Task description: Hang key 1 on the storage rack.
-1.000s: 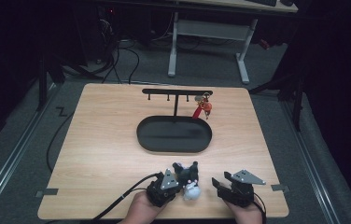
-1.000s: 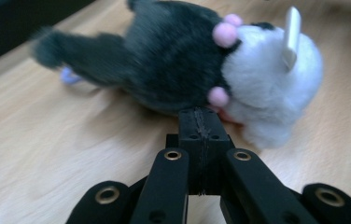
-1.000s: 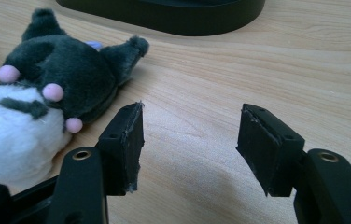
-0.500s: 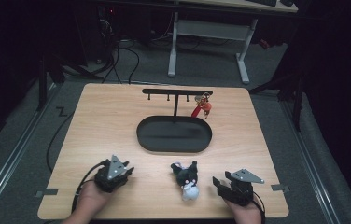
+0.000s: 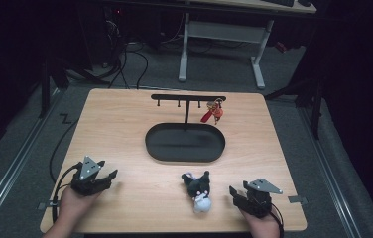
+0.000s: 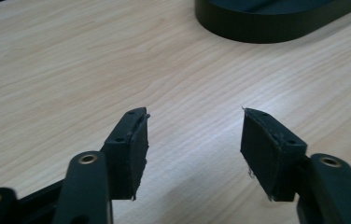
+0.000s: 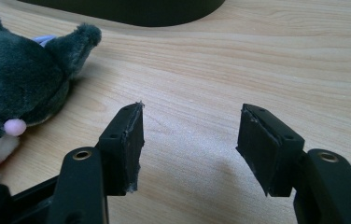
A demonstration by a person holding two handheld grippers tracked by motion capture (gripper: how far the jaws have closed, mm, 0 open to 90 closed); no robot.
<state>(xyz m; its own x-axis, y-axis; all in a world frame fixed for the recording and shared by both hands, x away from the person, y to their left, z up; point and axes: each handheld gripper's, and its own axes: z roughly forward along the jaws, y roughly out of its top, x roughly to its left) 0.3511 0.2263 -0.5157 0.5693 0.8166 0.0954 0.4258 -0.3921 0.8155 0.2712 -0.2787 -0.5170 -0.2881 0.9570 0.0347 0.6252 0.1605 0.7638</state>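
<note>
A small plush toy (image 5: 198,190), dark grey with a white muzzle, lies on the wooden table (image 5: 125,129) near its front edge; it also appears at the left in the right gripper view (image 7: 15,88). My left gripper (image 5: 106,176) rests at the front left, far from the toy. Its jaws have just been opening and stand apart over bare wood (image 6: 194,135) with nothing between them. My right gripper (image 5: 236,194) sits at the front right, just right of the toy, open (image 7: 190,140) and empty.
A black oval tray (image 5: 184,144) lies mid-table, its rim visible in the left gripper view (image 6: 276,23) and the right gripper view (image 7: 131,11). Behind it stands a black T-shaped hook rack (image 5: 188,99) with a red keychain (image 5: 212,113) hanging at its right end.
My left gripper let go of the plush toy and moved left along the front edge, its jaws opening. The toy stays where it was left. The right gripper has not moved.
</note>
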